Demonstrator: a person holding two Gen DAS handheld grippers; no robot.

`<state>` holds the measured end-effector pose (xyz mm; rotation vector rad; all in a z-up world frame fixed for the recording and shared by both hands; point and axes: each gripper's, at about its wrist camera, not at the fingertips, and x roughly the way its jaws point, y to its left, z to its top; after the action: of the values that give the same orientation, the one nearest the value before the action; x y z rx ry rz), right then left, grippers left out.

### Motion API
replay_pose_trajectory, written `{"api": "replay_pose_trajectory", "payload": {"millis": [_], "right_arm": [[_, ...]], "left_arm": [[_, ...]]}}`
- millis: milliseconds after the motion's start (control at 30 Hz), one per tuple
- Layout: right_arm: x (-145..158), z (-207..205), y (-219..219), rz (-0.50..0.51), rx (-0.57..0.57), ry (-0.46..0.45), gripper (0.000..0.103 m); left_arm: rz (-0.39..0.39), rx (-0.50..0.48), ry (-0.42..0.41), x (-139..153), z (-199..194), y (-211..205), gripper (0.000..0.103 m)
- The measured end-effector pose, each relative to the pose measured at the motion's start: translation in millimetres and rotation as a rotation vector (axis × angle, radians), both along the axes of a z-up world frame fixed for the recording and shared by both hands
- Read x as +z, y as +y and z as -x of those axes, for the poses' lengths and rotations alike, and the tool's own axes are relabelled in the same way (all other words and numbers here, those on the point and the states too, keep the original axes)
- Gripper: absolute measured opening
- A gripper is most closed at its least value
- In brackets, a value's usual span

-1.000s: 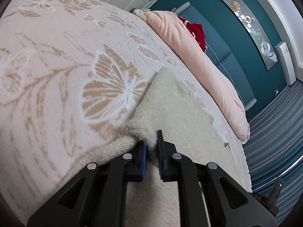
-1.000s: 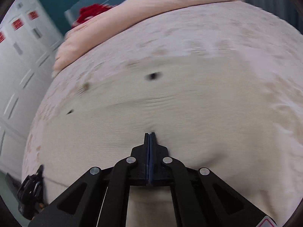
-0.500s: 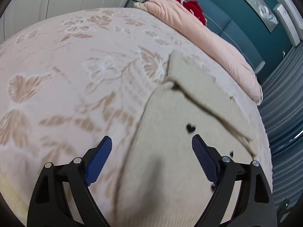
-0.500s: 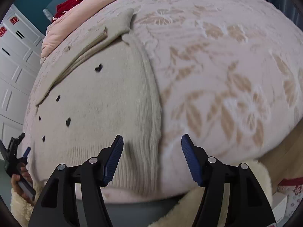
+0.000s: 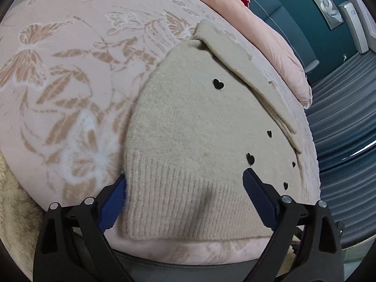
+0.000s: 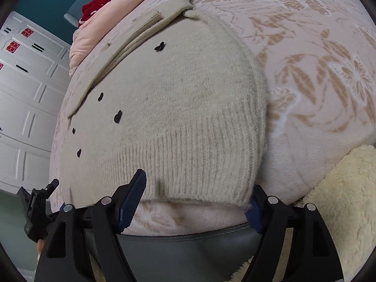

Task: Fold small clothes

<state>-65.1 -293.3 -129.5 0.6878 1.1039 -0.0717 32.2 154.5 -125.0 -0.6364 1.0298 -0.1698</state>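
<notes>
While both tools gaped wide and gripped nothing, the beige sweater (image 5: pixel 188 129) lay flat on the bed (image 5: pixel 58 70), straight ahead of them. Its ribbed hem (image 6: pixel 188 159) sat between the left tool's (image 5: pixel 185 199) blue pads (image 5: pixel 112 202), and likewise within the right tool (image 6: pixel 197 202). A folded sleeve (image 5: pixel 246 70) crossed the sweater's far end, beyond small black hearts (image 5: pixel 218 84).

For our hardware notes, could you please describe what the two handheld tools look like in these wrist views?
Both match: the left tool and right tool have matte black angular plastic frames with triangular cut-outs and round silver screw heads. Each finger carries a dark blue ribbed pad. No cables, sleeves or printed markings are visible on them.
</notes>
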Motion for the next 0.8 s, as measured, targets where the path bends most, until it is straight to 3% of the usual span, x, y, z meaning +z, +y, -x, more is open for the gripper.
{"api": "replay_pose_trajectory", "payload": {"millis": [67, 100, 133, 233, 500, 667, 800], "right_arm": [[1.9, -1.1, 1.3, -0.01, -0.012, -0.023, 0.036], [2.0, -3.0, 0.0, -0.012, -0.013, -0.024, 0.029], [1.7, -4.4, 0.2, -0.024, -0.012, -0.023, 0.014], [16.0, -1.5, 1.0, -0.048, -0.021, -0.07, 0.013], [105.0, 19.8, -2.7, 0.024, 0.119, -0.238, 0.01], [130.9, 53.4, 1.5, 0.115, 0.32, -0.205, 0.01], [131.7, 105.1, 13.9, 0.145, 0.483, -0.115, 0.01]], "left_arm": [[0.055, -0.012, 0.023, -2.1, -4.9, 0.5, 0.042], [0.077, -0.016, 0.046, -4.1, -7.0, 1.3, 0.03], [0.103, -0.024, 0.061, -5.1, -8.5, 1.3, 0.013], [0.143, -0.041, 0.036, 8.5, -4.8, -1.0, 0.012], [0.147, -0.129, -0.085, 79.6, 19.5, 5.9, 0.008], [0.122, -0.211, -0.094, 105.9, 54.2, 16.5, 0.008], [0.093, -0.301, -0.031, 113.6, 101.3, 18.9, 0.008]]}}
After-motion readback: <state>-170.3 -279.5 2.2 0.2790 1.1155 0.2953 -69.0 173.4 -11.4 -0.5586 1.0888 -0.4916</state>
